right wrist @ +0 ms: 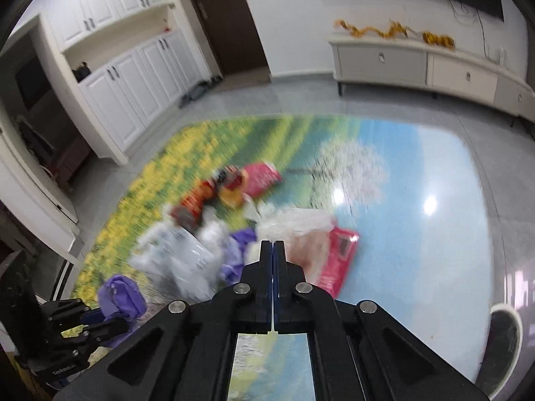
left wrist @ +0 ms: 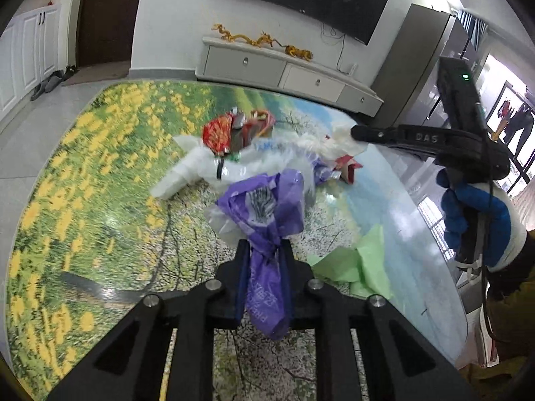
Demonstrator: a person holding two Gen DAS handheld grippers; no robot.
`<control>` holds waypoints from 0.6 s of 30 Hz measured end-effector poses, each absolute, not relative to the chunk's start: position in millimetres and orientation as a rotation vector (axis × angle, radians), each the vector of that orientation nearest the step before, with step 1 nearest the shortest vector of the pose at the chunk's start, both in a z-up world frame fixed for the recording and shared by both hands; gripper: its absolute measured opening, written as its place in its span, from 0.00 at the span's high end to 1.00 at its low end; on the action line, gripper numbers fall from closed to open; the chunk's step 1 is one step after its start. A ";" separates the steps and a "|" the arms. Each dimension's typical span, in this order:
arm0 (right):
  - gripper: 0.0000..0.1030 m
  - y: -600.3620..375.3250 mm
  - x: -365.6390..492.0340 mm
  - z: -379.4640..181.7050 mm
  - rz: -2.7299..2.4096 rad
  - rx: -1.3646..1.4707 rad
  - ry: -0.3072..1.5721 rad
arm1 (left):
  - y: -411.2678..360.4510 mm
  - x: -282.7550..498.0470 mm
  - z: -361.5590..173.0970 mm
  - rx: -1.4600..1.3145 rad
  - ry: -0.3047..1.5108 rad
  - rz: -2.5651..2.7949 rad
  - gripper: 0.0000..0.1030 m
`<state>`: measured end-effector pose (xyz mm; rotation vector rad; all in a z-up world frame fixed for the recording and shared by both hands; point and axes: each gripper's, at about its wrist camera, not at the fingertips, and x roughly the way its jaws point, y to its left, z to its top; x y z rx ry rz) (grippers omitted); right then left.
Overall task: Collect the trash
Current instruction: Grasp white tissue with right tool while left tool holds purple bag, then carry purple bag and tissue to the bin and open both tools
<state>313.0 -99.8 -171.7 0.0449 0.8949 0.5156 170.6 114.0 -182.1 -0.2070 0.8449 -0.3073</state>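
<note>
We see our left gripper [left wrist: 264, 250] clamped on a purple bag [left wrist: 264, 214]: the plastic is bunched between the two fingers, its crumpled top fanning out beyond the tips and a printed tail hanging down behind them, over the table [left wrist: 83, 200] with its printed meadow of yellow flowers. Just beyond the purple bag lies the rest of the trash: a clear bag [left wrist: 200, 167] sprawls across the middle, a red wrapper [left wrist: 219, 133] sits at its far edge, and a second red wrapper [left wrist: 347, 167] lies to the right. A green bag [left wrist: 354, 260] lies flat on the table to the right of our left fingers. In the left wrist view our right gripper [left wrist: 359, 132] reaches in from the right, held by a hand in a blue glove [left wrist: 468, 214], with its tip at a white bag [left wrist: 334, 143]. From the right wrist view that gripper's jaws are pressed together with nothing visible between them, the tips over the blurred pile. There we make out the clear bag [right wrist: 177, 254], a pale bag [right wrist: 301, 224], a red wrapper [right wrist: 337, 260] just right of the tips and a pink packet [right wrist: 260, 177] farther off. The left gripper [right wrist: 103, 322] shows at the lower left, holding the purple bag [right wrist: 122, 295].
</note>
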 end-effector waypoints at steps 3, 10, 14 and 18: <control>1.00 -104.2 295.9 -146.6 0.535 0.051 0.834 | 116.3 163.5 -171.1 -0.215 0.819 -0.304 0.85; 1.00 -126.0 250.2 -98.9 0.565 0.069 0.723 | 103.6 145.4 -134.0 -0.194 0.761 -0.332 0.85; 1.00 -156.5 224.6 -82.8 0.539 0.076 0.675 | 76.5 144.6 -112.3 -0.154 0.744 -0.386 0.85; 1.00 -204.6 206.2 -81.8 0.462 0.104 0.660 | 32.1 157.0 -99.6 -0.105 0.756 -0.462 0.85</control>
